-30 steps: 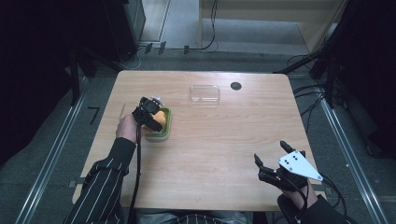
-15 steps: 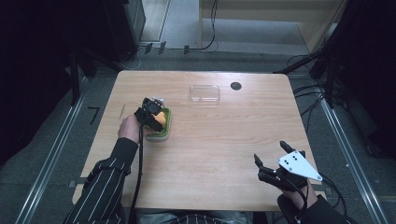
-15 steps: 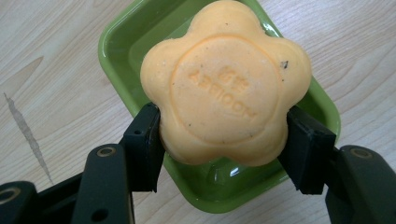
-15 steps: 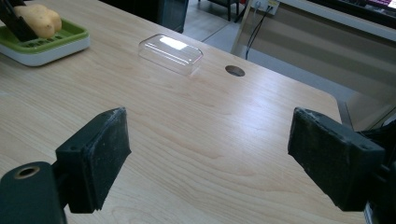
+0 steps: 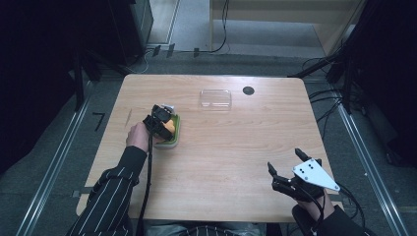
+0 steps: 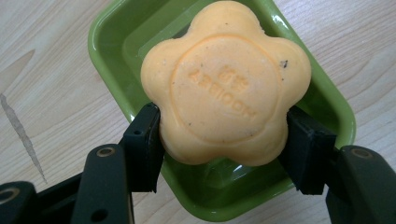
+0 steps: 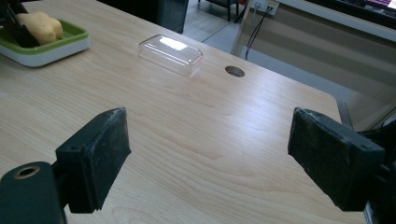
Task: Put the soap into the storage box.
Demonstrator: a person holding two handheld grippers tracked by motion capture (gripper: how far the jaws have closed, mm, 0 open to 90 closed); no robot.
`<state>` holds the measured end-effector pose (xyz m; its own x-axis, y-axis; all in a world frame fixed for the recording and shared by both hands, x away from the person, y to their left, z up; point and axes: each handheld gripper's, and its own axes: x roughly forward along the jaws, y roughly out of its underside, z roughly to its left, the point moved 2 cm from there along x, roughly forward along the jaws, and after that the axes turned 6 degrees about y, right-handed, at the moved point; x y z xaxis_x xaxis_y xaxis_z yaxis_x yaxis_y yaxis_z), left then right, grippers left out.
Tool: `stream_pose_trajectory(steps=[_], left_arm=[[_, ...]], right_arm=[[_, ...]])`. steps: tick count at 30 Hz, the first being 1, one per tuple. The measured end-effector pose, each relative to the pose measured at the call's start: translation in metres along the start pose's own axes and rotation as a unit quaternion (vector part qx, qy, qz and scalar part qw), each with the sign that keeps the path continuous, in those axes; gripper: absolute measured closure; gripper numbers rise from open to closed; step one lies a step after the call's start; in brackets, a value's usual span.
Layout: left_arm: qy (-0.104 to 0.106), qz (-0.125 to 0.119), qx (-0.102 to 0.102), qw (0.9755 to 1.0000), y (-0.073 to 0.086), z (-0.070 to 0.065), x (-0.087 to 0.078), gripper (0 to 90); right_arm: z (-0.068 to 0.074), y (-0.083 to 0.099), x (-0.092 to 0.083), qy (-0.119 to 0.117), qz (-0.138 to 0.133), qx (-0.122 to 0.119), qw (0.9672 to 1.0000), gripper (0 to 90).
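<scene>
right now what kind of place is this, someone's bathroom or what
Probably a lab or recording workspace, not a bathroom: a bare light wooden table with a round cable hole, loose black cables on grey floor, and the orange flower-shaped soap over a green plastic dish.

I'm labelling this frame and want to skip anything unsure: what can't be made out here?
- Soap underside: left gripper view, hidden by the soap itself, so whether it rests on the green dish or is lifted is unclear.
- Stamped lettering on the soap: left gripper view, upside down and shallow, unreadable.
- Left gripper jaws: high view, too small, hidden by the gripper body.
- Clear lid: right gripper view, which way up is uncertain.
</scene>
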<state>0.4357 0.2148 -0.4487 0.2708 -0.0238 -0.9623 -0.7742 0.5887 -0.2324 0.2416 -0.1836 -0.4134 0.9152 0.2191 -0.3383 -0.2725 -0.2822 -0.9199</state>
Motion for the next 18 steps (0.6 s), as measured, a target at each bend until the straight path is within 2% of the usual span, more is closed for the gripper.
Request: stream_pose_trajectory(steps=[6, 18], left_arm=[[0.002, 0.009, 0.002, 1.0, -0.0004, -0.0012, 0.005, 39.1], [0.006, 0.009, -0.005, 0.9999, -0.0004, -0.0014, 0.0057, 36.3]], right_arm=[[-0.0004, 0.0003, 0.0012, 0.0, -0.001, 0.001, 1.0, 13.4], [-0.002, 0.0009, 0.0045, -0.005, 0.0, 0.001, 1.0, 13.4]])
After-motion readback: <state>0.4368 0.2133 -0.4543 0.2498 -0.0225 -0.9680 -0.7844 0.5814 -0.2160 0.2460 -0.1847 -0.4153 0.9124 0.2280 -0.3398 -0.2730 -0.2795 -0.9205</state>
